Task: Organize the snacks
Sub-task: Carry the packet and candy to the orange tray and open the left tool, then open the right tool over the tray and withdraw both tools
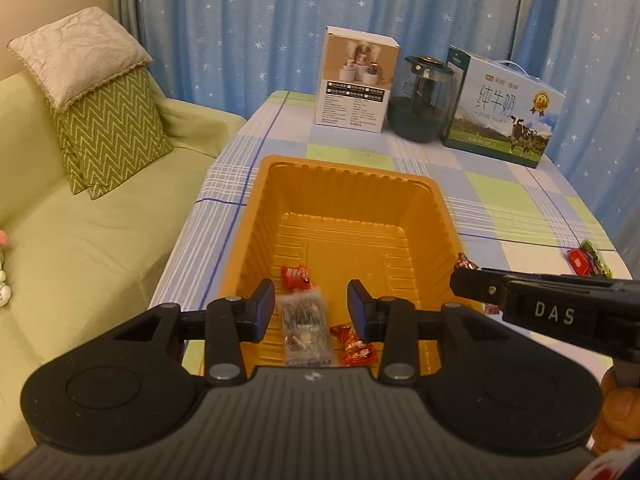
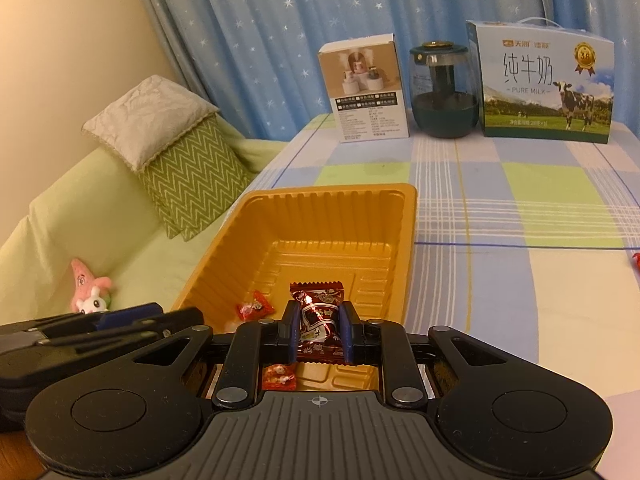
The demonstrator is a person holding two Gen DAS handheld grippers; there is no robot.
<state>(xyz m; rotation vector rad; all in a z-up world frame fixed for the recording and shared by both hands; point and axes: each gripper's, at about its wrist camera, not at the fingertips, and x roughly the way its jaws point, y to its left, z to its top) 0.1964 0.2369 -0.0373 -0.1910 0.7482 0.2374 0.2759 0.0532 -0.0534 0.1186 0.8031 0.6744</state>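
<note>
A yellow plastic tray (image 1: 256,216) sits on the checked tablecloth; it also shows in the right wrist view (image 2: 404,240). My left gripper (image 1: 311,310) is open over the tray's near end, and a blurred clear-wrapped snack (image 1: 306,330) is between and below its fingers, free of them. Red candies (image 1: 296,277) (image 1: 356,348) lie in the tray. My right gripper (image 2: 320,330) is shut on a dark red wrapped candy (image 2: 318,312) above the tray's near end. It enters the left wrist view from the right (image 1: 464,284). More red candies (image 2: 256,306) (image 2: 279,377) lie below it.
At the table's far edge stand a white box (image 1: 354,84), a dark glass jar (image 1: 424,100) and a milk carton (image 1: 504,108). Loose snacks (image 1: 588,262) lie at the right table edge. A green sofa with cushions (image 1: 100,120) is on the left, with a pink plush toy (image 2: 88,286).
</note>
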